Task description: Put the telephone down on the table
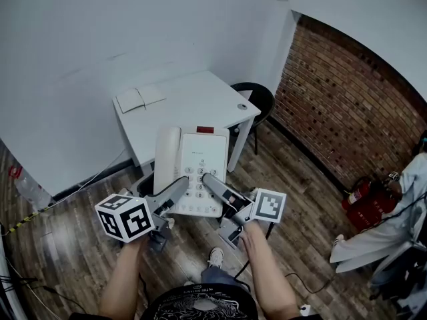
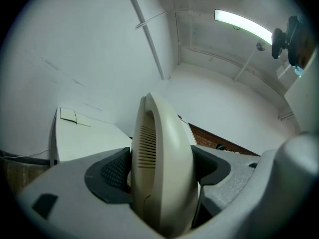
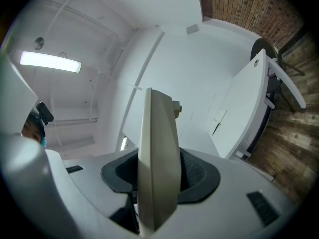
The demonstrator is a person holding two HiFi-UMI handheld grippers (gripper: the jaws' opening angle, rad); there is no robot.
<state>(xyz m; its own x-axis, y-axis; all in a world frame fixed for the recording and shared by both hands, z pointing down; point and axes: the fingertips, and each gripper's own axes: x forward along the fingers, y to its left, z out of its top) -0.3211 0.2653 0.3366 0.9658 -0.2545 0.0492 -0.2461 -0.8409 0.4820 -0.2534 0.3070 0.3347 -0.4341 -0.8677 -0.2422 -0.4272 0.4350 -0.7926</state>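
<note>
I hold a cream desk telephone in the air in front of a small white table, with the handset on its left side and a red display at the top. My left gripper is shut on the phone's near left edge; in the left gripper view the rounded cream handset end fills the space between the dark pads. My right gripper is shut on the near right edge, where the thin cream edge of the phone stands clamped between the pads.
An open white booklet lies on the table's far left corner and a small round object near its right edge. A black stool stands right of the table. Brick wall at right, wooden floor below, a red extinguisher on the floor.
</note>
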